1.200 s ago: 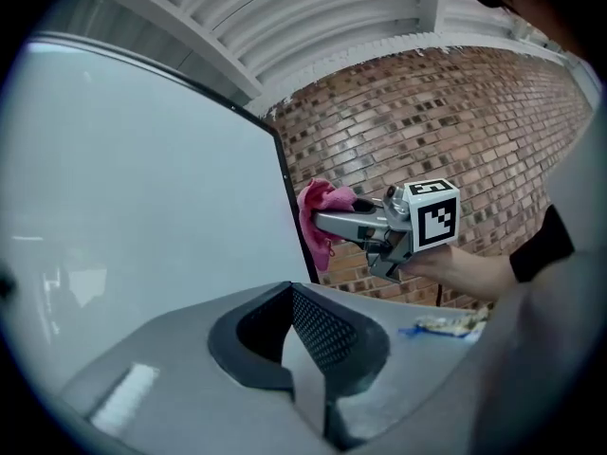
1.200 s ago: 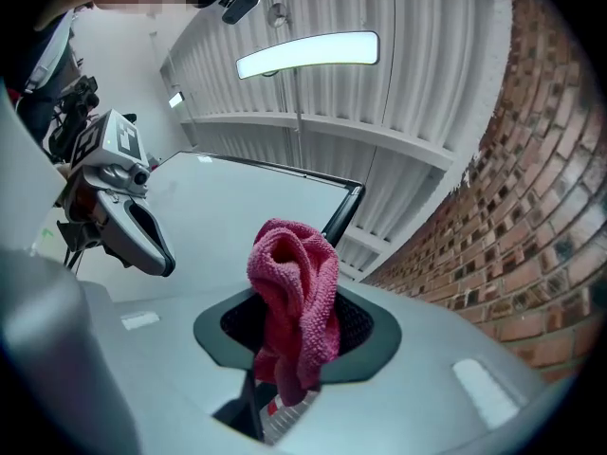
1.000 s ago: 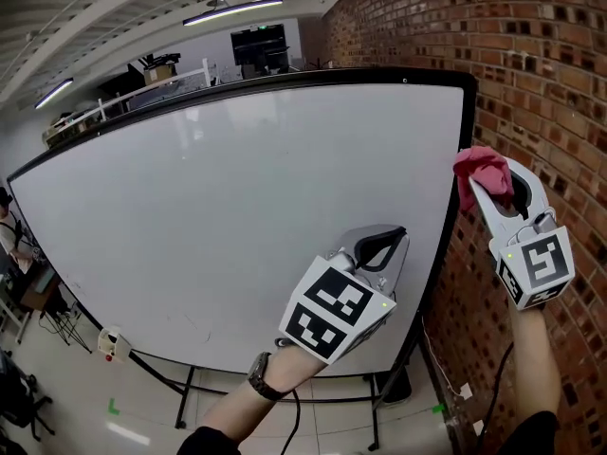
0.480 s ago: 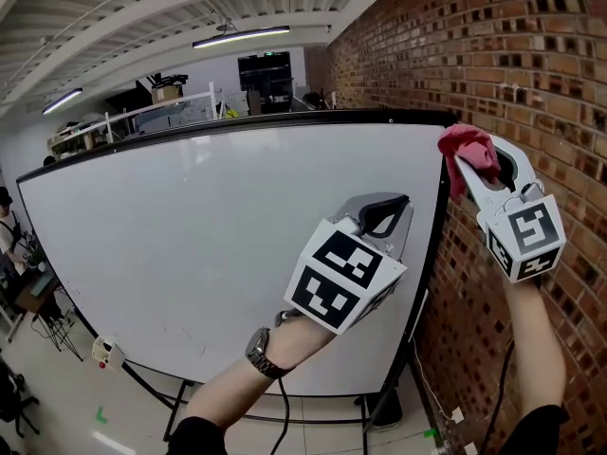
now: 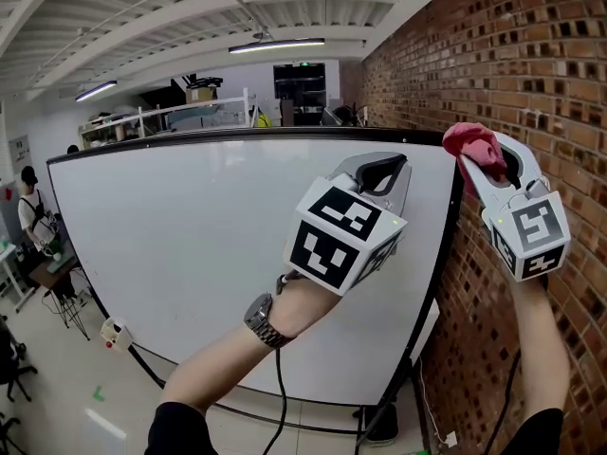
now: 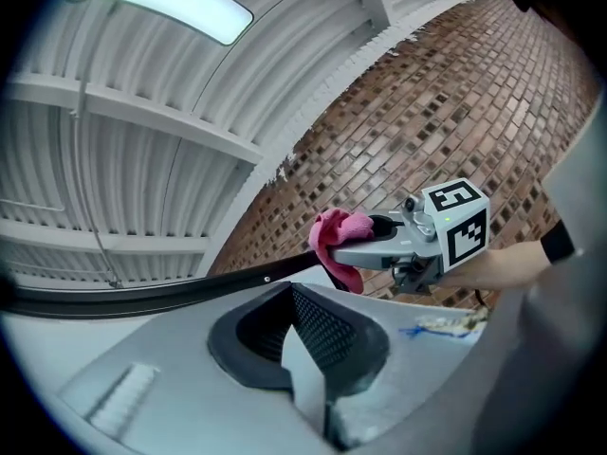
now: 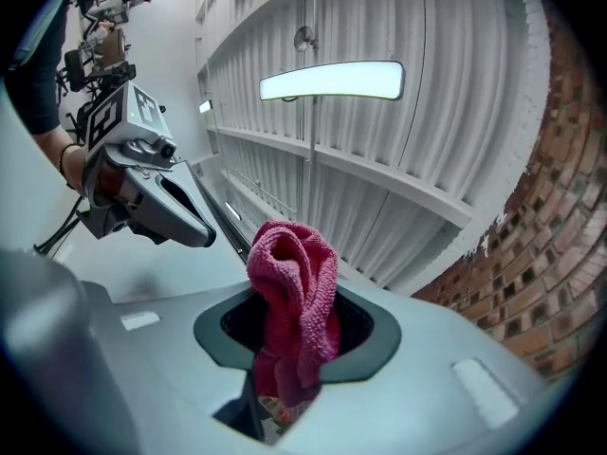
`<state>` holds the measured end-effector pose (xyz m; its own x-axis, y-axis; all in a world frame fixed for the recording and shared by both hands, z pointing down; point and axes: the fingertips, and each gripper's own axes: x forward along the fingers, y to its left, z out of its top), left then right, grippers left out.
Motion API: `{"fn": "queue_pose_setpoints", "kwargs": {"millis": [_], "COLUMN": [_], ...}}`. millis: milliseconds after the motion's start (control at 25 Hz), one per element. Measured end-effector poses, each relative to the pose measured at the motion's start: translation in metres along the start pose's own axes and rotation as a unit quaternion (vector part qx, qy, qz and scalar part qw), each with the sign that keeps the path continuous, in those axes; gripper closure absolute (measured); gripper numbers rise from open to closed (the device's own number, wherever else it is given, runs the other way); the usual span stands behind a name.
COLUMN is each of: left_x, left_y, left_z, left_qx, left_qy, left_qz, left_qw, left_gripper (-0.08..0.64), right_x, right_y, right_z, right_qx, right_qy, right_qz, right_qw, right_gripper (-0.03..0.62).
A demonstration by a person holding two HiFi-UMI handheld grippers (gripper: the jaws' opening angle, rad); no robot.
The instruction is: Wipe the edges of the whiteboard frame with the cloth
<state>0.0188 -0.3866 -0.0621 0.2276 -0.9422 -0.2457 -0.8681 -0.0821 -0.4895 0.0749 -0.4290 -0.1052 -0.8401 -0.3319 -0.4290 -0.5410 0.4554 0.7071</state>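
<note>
A large whiteboard (image 5: 190, 254) in a black frame (image 5: 438, 254) stands against a brick wall. My right gripper (image 5: 474, 152) is shut on a pink cloth (image 5: 474, 147), bunched at the frame's top right corner (image 5: 453, 140). That cloth (image 7: 296, 297) sticks out between the jaws in the right gripper view. It shows too in the left gripper view, where the pink cloth (image 6: 337, 245) lies against the black frame (image 6: 190, 287). My left gripper (image 5: 379, 171) is held in front of the board, its jaws shut with nothing between them.
The brick wall (image 5: 531, 83) runs close along the board's right side. A person (image 5: 36, 218) stands at the far left near desks. The board's black stand legs (image 5: 379, 425) reach the floor below. Ceiling lamps (image 5: 275, 44) hang overhead.
The right gripper with the cloth has risen along the frame's right edge to the top corner. The left gripper has also risen in front of the board.
</note>
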Motion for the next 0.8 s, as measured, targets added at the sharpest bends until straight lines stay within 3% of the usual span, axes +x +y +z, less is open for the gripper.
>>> {"fn": "queue_pose_setpoints", "kwargs": {"millis": [120, 280, 480, 800], "left_x": [-0.007, -0.018, -0.028, -0.056], "left_y": [0.005, 0.022, 0.038, 0.078], "left_z": [-0.004, -0.018, -0.018, -0.02], "left_qx": [0.007, 0.004, -0.01, -0.031], "left_qy": [0.015, 0.036, 0.04, 0.054], "left_qz": [0.022, 0.053, 0.08, 0.108], "left_qw": [0.9996, 0.9979, 0.996, 0.9922], "left_gripper": [0.56, 0.56, 0.56, 0.56], "right_x": [-0.001, 0.018, 0.039, 0.067], "right_y": [-0.002, 0.021, 0.048, 0.071], "right_z": [0.009, 0.026, 0.044, 0.069], "right_qx": [-0.021, -0.007, -0.008, 0.003], "right_qy": [-0.014, -0.045, -0.051, -0.053], "right_qz": [-0.008, 0.036, 0.077, 0.094], "right_qw": [1.0, 0.998, 0.996, 0.994], "right_gripper": [0.466, 0.466, 0.466, 0.465]}}
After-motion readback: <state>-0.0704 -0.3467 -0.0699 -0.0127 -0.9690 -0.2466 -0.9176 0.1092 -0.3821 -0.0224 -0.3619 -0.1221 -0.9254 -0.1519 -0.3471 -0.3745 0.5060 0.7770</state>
